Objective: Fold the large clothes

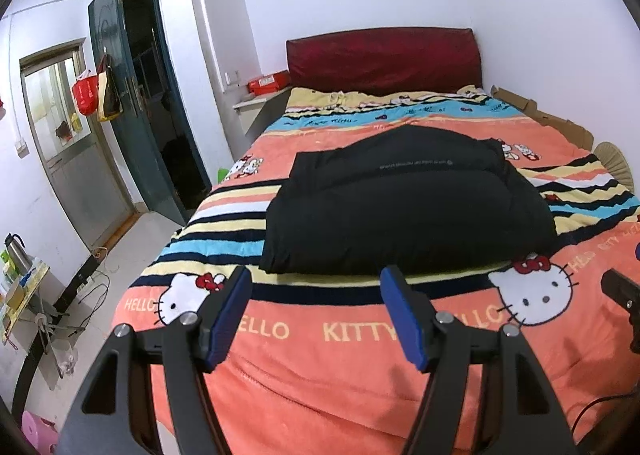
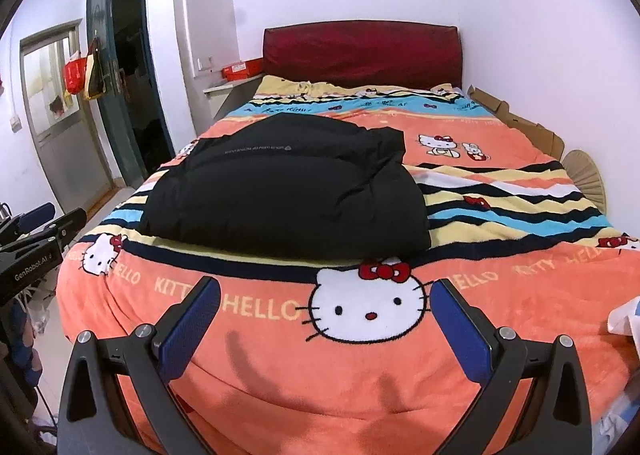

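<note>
A black padded jacket [image 1: 404, 203] lies folded into a thick bundle in the middle of the bed; it also shows in the right wrist view [image 2: 288, 191]. My left gripper [image 1: 316, 287] is open and empty, above the foot of the bed, just short of the jacket's near edge. My right gripper [image 2: 326, 295] is open and empty, over the blanket to the right of the jacket's near corner. The left gripper's body shows at the left edge of the right wrist view [image 2: 36, 251].
The bed carries an orange Hello Kitty blanket [image 1: 360, 367] and has a dark red headboard [image 1: 380, 59]. Cardboard [image 1: 552, 119] and a fan [image 1: 616, 167] lie along its right side. An open door [image 1: 120, 87] and a small table [image 1: 24, 287] are at the left.
</note>
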`<state>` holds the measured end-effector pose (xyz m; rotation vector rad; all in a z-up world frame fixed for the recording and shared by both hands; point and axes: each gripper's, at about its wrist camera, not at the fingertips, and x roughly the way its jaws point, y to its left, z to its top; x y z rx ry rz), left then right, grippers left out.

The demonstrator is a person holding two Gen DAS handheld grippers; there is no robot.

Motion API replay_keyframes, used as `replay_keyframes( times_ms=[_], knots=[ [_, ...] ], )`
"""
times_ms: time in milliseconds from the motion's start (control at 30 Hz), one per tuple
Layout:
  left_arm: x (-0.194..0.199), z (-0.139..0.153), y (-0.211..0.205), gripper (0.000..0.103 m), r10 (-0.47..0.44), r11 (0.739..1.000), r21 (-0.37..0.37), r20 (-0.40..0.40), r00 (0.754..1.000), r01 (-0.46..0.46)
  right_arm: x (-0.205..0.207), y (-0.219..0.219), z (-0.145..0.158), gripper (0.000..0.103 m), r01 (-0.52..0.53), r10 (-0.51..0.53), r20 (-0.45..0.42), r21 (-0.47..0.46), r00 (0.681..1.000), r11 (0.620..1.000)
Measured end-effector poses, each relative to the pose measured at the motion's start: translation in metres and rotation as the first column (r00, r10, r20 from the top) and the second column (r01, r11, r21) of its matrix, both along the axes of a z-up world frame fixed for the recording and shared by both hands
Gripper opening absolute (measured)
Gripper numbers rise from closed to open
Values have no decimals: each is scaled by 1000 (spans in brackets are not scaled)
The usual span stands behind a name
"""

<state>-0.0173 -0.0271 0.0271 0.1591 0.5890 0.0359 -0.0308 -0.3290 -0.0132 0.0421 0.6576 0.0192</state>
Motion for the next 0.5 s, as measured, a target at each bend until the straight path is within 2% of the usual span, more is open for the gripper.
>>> replay_keyframes(
  times_ms=[500],
  knots=[
    [17, -30, -4, 65, -3, 1000, 9, -68, 998, 3, 12, 4, -10, 102, 23, -24, -18, -51, 1000, 998]
  ],
)
